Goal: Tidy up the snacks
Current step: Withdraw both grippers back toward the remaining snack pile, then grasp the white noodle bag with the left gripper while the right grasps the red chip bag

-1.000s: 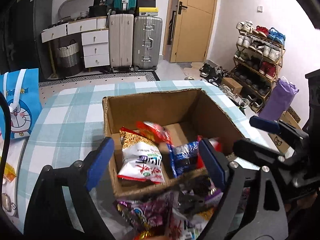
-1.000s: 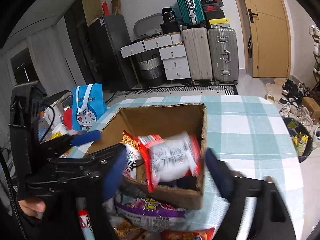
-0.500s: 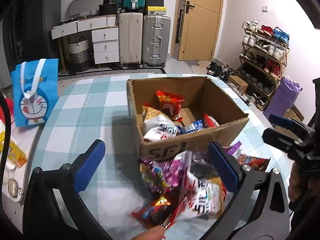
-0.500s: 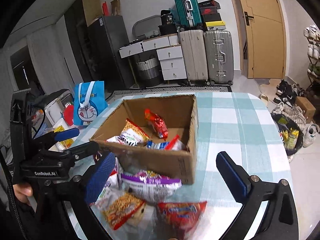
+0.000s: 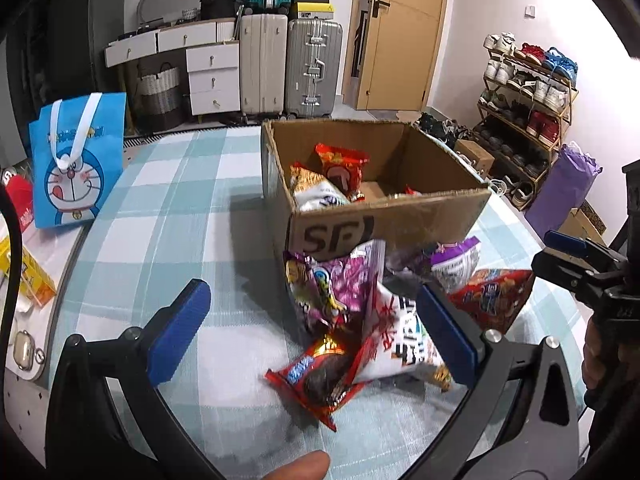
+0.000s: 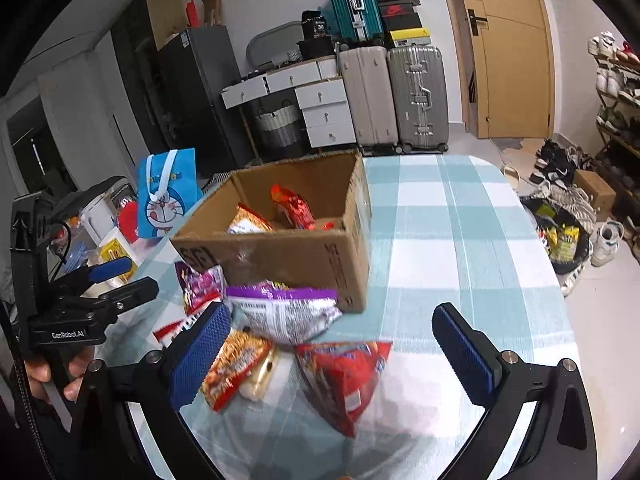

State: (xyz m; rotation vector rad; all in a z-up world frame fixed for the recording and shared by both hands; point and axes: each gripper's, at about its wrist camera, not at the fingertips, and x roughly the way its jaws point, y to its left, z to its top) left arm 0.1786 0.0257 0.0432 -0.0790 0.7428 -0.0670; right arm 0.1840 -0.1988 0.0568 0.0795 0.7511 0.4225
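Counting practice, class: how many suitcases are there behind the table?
3: teal suitcase perched up top; beige suitcase and silver suitcase side by side on the floor. Others may be hidden.

You get even indoor light with soft shadows; the fisheye bends the far room and blackens corners; near snack packets point(image 6: 344, 376) blur slightly.
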